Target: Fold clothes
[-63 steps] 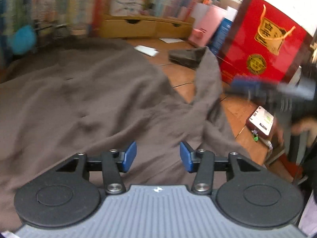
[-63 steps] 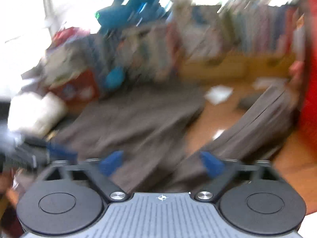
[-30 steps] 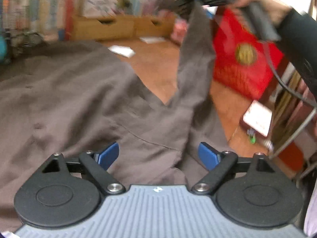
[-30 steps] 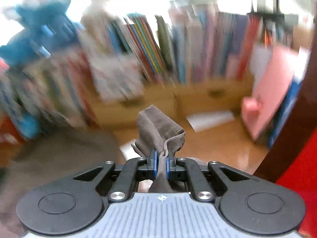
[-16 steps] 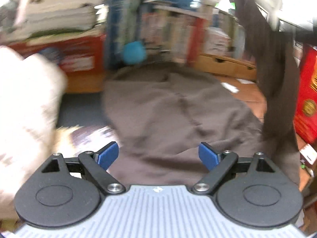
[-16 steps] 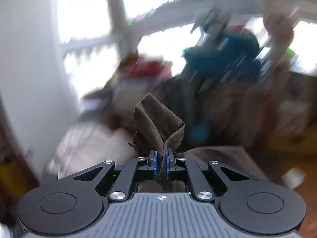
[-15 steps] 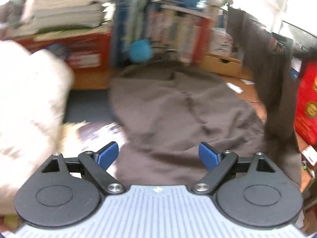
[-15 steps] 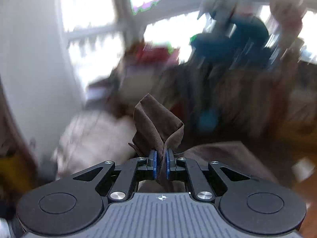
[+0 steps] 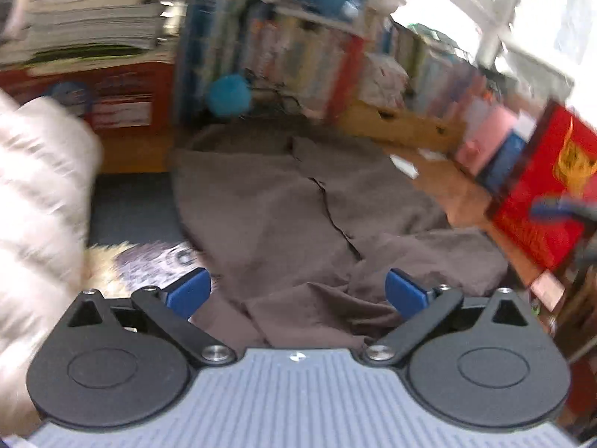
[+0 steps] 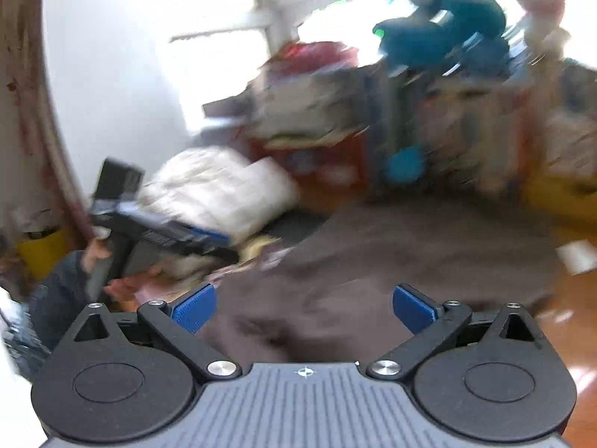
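The left gripper (image 9: 297, 291) has its jaws spread wide (they have just been opening, with nothing pinched), and the brown garment (image 9: 298, 216) lies spread on the wooden table (image 9: 459, 190) right under and ahead of it. The right gripper (image 10: 304, 308) has just let its jaws open wide too, and the same cloth lies loose below them. Farther back stand the books (image 9: 298, 48) and a red box (image 9: 541, 194).

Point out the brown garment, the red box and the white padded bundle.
brown garment (image 9: 291, 201): left wrist view, on its flat middle panel.
red box (image 9: 537, 194): left wrist view, on its front face.
white padded bundle (image 10: 220, 190): right wrist view, on its top surface.
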The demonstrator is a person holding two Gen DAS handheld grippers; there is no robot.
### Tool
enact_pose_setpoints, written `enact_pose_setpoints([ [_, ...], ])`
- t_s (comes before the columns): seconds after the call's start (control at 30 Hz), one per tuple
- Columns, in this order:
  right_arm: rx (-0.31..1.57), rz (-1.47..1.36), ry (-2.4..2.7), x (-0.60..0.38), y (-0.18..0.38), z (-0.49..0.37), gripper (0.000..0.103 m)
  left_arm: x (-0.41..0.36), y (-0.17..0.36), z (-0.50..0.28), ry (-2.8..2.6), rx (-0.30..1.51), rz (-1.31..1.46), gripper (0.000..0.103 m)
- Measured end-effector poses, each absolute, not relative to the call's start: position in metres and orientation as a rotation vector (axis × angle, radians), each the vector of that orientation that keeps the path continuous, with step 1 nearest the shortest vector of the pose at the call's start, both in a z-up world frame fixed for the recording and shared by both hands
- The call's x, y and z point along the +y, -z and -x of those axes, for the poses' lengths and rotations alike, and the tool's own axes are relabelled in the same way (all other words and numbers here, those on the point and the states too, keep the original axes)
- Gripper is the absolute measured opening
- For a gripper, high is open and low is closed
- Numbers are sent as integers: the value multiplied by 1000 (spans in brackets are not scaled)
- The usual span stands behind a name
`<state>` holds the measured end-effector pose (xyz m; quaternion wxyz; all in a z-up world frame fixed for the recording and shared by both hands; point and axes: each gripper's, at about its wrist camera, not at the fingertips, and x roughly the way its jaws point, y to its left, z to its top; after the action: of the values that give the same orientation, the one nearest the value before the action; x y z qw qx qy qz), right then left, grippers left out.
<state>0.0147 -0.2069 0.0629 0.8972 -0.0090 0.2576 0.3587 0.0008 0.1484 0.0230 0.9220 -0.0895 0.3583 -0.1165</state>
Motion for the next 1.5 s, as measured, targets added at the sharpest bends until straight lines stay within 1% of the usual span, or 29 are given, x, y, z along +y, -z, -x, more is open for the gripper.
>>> enact_pose_setpoints([
  [0.1,539,-24,-615,-250,-57,-30,102,129,-10,-25,284,803,85,101],
  [0.23,581,-52,-593,-274,-30,-52,100,110,9,-38,390,878,-24,101],
  [0.37,610,2,-639,-256,0,-80,99,99,23,-50,402,930,-95,101],
  [0.47,666,64,-669,-233,13,-107,98,99,34,-60,409,976,-82,100],
  [0.57,764,121,-688,-201,24,-129,98,94,37,-55,432,955,-108,95],
  [0.63,811,131,-732,-183,30,-133,98,92,36,-51,445,943,-120,84],
  [0.67,854,143,-735,-174,34,-135,95,93,35,-50,450,943,-118,80],
  [0.73,935,148,-723,-158,42,-140,65,96,31,-49,446,945,-113,61],
  [0.77,968,138,-707,-154,44,-141,34,98,29,-49,446,946,-106,57],
  [0.8,994,109,-685,-153,45,-141,13,99,27,-48,447,943,-100,49],
  [0.83,1000,79,-677,-154,42,-139,10,101,25,-47,448,940,-94,42],
  [0.87,1003,50,-673,-156,38,-137,10,102,23,-47,448,936,-92,39],
  [0.9,981,44,-665,-158,29,-135,10,103,20,-47,450,930,-92,32],
  [0.93,955,42,-657,-160,19,-132,10,104,18,-48,451,923,-93,22],
  [1.0,893,36,-643,-164,-3,-128,10,105,8,-51,447,894,-101,16],
  [1.13,750,-25,-679,-180,-56,-117,10,114,-25,-51,428,792,-89,12],
  [1.23,706,-64,-775,-186,-71,-93,10,121,-45,-34,451,719,-84,12],
  [1.33,772,-30,-821,-179,-55,-67,10,129,-47,-13,463,706,-94,12],
  [1.5,958,-18,-854,-167,0,-33,10,142,-17,25,416,818,-84,13],
])
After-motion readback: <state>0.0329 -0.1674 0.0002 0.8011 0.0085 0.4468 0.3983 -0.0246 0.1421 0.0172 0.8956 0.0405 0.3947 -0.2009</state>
